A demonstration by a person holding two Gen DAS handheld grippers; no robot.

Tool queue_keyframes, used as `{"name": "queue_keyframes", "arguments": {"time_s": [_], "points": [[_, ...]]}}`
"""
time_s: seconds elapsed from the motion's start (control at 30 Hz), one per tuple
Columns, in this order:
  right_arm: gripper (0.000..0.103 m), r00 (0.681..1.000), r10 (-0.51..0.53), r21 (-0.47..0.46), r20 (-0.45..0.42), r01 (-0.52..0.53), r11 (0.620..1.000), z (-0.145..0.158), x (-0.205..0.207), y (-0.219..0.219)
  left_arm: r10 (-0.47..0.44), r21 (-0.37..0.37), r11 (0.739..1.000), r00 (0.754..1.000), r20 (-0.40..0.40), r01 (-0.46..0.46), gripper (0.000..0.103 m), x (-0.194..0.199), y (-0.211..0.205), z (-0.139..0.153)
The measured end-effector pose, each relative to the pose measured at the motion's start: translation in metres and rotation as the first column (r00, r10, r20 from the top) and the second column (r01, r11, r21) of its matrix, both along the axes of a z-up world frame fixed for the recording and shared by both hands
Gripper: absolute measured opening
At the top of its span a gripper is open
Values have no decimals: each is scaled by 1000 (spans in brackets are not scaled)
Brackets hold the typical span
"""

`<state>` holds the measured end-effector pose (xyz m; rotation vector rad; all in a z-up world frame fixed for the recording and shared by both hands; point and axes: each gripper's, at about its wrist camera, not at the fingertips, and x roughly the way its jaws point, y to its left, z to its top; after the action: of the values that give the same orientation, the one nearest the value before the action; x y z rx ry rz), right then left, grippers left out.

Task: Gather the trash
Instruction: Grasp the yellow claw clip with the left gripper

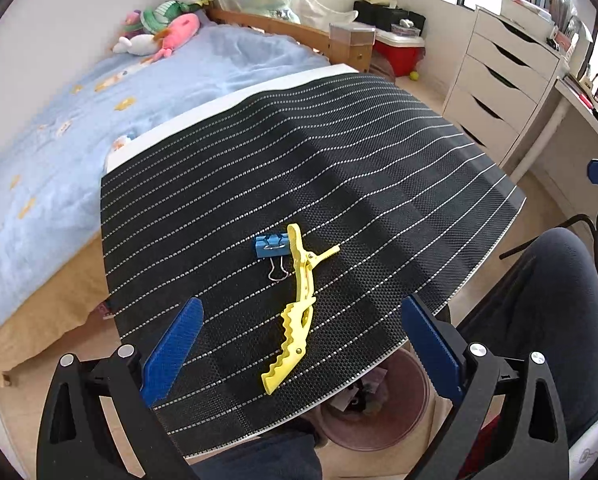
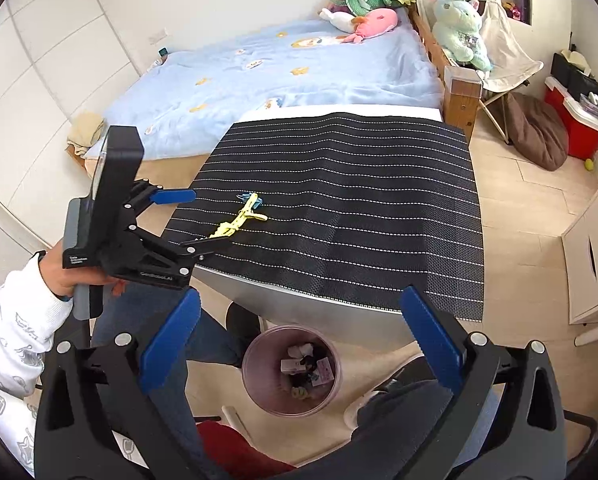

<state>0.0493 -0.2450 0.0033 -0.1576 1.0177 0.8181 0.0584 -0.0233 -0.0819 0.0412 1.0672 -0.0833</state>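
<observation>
Yellow clip (image 1: 293, 312) lies between the spread left gripper's (image 1: 299, 344) fingers.

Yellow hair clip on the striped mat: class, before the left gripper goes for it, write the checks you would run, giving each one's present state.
1. Left gripper open: ok, jaws wide apart.
2. Hair clip between its fingers: ok, lower end lies in the gap.
3. Clip free of neighbours: not ok, the blue binder clip touches its far end.
4. Bin reachable: ok, on the floor below the table edge.
5. Right gripper out of the way: ok, open, above the bin.
</observation>
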Motion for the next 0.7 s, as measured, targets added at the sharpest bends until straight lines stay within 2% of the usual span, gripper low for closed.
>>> {"name": "queue_keyframes", "arguments": {"time_s": [0.1,0.13,0.27,0.33,0.4,0.67,0.7], "points": [[99,1000,-1,0,-3,1,1000,-1,1,0,0,8,1000,1000,-8,1,93,0,0,-7],[99,1000,-1,-1,-4,1,1000,-1,1,0,1,9,1000,1000,-11,-1,86,-1,1,-8],[99,1000,5,-1,-11,-5,1000,-3,1,2,9,1,1000,1000,-23,-9,76,1,3,-13],[99,1000,7,0,-13,-7,1000,-4,2,3,12,2,1000,1000,-26,-12,61,1,4,-14],[99,1000,8,-2,-15,-8,1000,-5,3,4,12,6,1000,999,-36,-12,52,2,5,-16],[99,1000,10,-4,-18,-10,1000,-6,3,6,-2,-5,1000,998,-59,2,32,4,4,-21],[99,1000,10,-4,-20,-10,1000,-7,3,7,-4,-8,1000,998,-63,3,23,4,4,-21]]}}
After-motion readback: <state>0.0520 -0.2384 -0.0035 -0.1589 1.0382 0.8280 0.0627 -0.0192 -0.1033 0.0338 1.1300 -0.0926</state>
